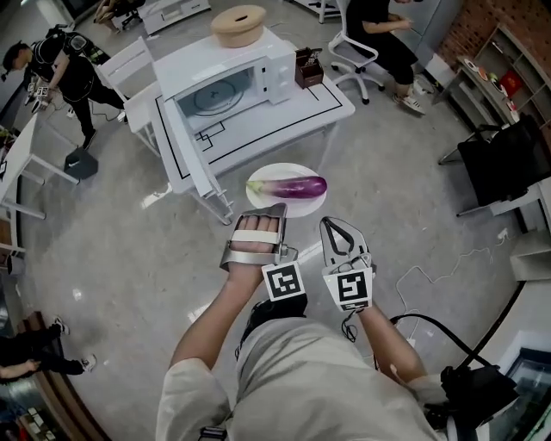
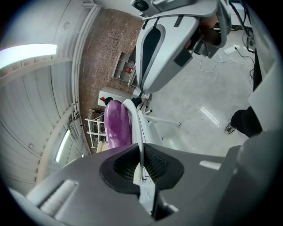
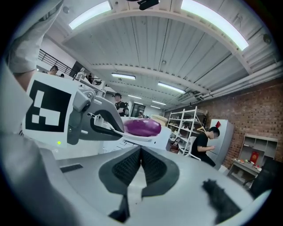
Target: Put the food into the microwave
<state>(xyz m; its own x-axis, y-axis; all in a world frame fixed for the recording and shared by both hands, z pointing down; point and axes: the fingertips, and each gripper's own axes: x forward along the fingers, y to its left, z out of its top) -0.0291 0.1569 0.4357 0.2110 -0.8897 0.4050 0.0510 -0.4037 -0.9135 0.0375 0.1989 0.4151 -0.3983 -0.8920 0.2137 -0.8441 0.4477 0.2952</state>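
Now the left gripper [image 1: 263,211] is turned on its side, and its fingers [image 2: 132,163] are clamped on the near rim of a white plate [image 1: 284,170]; the thin white edge runs straight down between the pads. A purple eggplant [image 1: 291,186] lies lengthwise across the plate, its green stem end toward 9 o'clock in the head view. The plate is in the air over the grey floor [image 1: 405,189], at 12 o'clock from both grippers, not resting on anything else that shows.

The right gripper [image 1: 327,224] sits just beside the left one, at its 3 o'clock. Its fingers [image 3: 128,165] are pressed together with nothing between them. Their tips are at the plate's near edge, low at about 5 o'clock of the plate; whether they touch it cannot be told.

From the plate, the white bench [image 1: 293,121] lies at 12 o'clock. The microwave [image 1: 263,73] stands on it at about 11 o'clock, its door [image 1: 194,151] swung wide open toward the plate and the round turntable visible inside. A round tan container [image 1: 238,24] rests on top of the microwave, and a small brown box [image 1: 308,67] stands at its 3 o'clock side.
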